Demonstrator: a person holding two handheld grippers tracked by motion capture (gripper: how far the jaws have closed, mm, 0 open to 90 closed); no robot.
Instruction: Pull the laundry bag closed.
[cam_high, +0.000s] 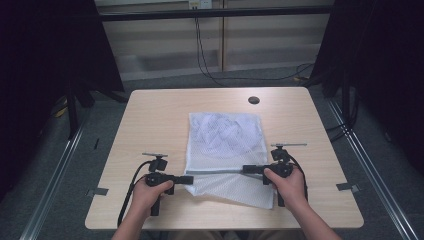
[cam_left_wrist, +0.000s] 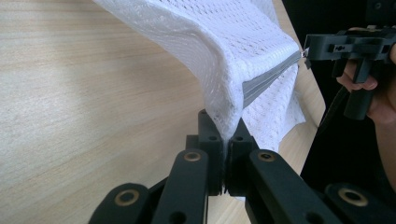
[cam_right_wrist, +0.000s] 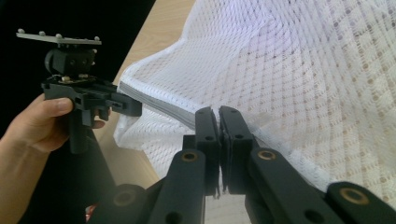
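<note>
Left gripper (cam_high: 189, 179) and right gripper (cam_high: 246, 169) level, facing inward, clamping mesh bag (cam_high: 223, 134)

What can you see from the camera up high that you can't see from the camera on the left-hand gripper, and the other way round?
The high view alone takes in the whole table, the round hole near its far edge, the floor cables and both forearms.

The left gripper view alone shows, close up, the left gripper shut on the edge of the mesh bag, and the weave.

Both show the white mesh bag, its grey zipper stretched between the grippers, and the right gripper at the zipper's other end.
</note>
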